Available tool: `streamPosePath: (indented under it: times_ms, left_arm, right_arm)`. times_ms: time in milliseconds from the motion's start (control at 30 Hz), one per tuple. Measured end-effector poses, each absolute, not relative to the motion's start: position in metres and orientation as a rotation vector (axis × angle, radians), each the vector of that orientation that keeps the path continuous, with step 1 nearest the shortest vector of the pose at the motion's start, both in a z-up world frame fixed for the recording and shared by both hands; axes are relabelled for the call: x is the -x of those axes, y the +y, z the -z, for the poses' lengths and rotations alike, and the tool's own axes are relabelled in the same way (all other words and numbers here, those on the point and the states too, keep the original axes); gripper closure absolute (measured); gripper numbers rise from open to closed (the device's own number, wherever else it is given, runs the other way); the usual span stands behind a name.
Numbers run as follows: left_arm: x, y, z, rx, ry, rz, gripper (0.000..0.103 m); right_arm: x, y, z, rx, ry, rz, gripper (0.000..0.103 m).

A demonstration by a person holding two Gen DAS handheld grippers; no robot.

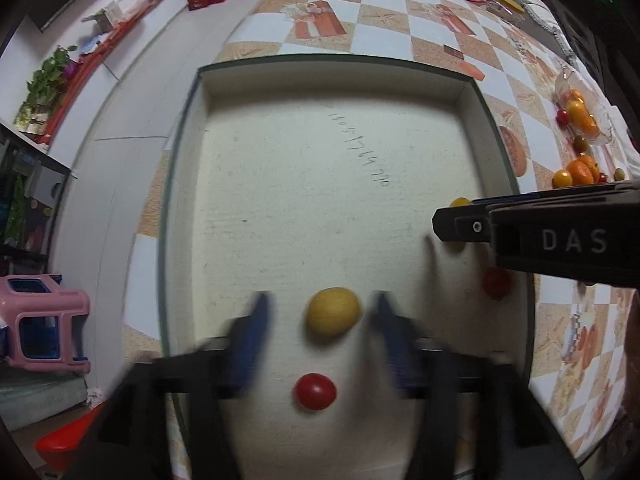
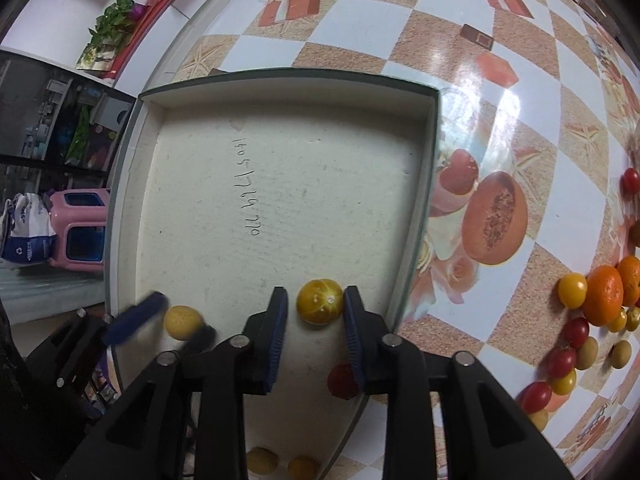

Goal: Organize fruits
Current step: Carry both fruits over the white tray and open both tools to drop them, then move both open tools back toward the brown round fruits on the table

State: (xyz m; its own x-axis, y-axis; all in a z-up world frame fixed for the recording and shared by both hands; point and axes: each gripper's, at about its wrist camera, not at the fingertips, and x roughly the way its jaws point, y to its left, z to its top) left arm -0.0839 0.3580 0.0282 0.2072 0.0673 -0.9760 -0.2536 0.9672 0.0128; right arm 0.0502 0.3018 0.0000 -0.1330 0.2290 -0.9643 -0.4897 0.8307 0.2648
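While the left gripper (image 1: 318, 312) stands with its blue jaws spread wide, a dull yellow, matte round fruit (image 1: 333, 317) lies loose between them on the tray floor, touching neither pad. Just nearer the camera sits a red cherry tomato (image 1: 315, 391). Partly open, the right gripper (image 2: 315, 306) brackets a glossy yellow tomato (image 2: 319, 301) with pale stripes, narrow gaps either side. Both lie in the shallow cream tray (image 2: 288, 92).

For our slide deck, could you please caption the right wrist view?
Right gripper open around a yellow tomato in the white tray, more fruit waiting on the table.
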Motion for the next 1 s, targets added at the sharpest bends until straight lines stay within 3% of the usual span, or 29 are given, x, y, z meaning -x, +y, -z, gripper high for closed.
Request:
streamPosePath:
  times_ms: [133, 233, 367, 500, 1000]
  left_arm:
    - [0.09, 0.36, -0.034, 0.16, 1.326, -0.233, 0.023]
    - [0.095, 0.361, -0.037, 0.143, 1.336, -0.249, 0.023]
    - [0.104, 0.36, -0.047, 0.14, 1.34, -0.254, 0.023]
    - [0.107, 0.346, -0.058, 0.123, 1.342, -0.229, 0.023]
    - [0.077, 0.216, -0.105, 0.049, 1.301, 0.02, 0.023]
  right_arm:
    - [-0.047, 0.306, -0.005, 0.201, 1.58, -0.65, 0.034]
    - [-0.049, 0.304, -0.016, 0.162, 1.567, -0.647, 0.023]
    - [-0.055, 0.288, -0.041, 0.093, 1.525, -0.635, 0.019]
    - [-0.056, 0.259, -0.06, 0.043, 1.48, -0.622, 0.0]
    - [-0.036, 0.032, -0.058, -0.072, 1.51, -0.168, 0.0]
